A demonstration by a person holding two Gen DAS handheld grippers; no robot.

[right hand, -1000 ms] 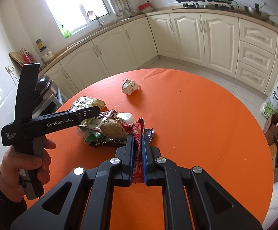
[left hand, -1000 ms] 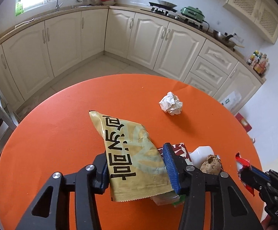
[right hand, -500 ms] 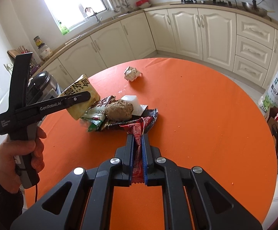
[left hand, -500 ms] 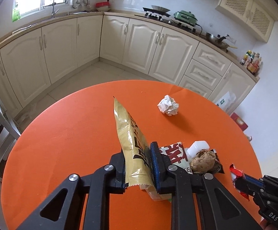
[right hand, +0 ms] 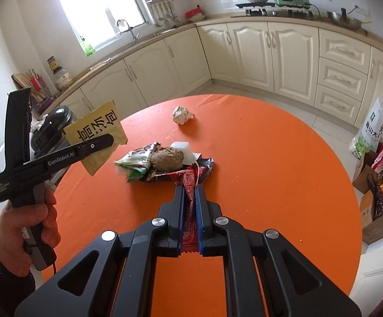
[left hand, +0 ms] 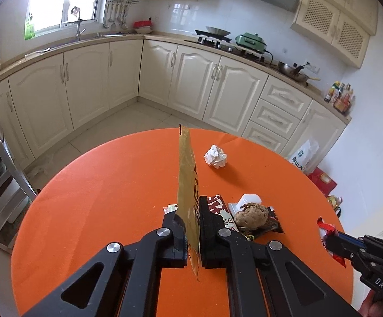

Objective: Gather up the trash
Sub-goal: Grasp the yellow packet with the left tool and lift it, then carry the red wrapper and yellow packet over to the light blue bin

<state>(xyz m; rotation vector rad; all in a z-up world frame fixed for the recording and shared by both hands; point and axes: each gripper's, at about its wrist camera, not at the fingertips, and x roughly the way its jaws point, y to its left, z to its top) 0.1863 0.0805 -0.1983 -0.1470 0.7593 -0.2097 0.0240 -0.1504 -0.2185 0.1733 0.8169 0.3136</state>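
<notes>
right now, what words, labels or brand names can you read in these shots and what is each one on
"GenRobot.AI": side of the left gripper, right wrist view.
"DAS": body of the right gripper, left wrist view.
Large dark Chinese characters on the yellow snack bag: visible, but I can't read them surely.
Small white print on the left gripper's handle: too small.
Green logo and characters on the white sack on the floor: too blurred.
Print on the red wrapper: too small.
</notes>
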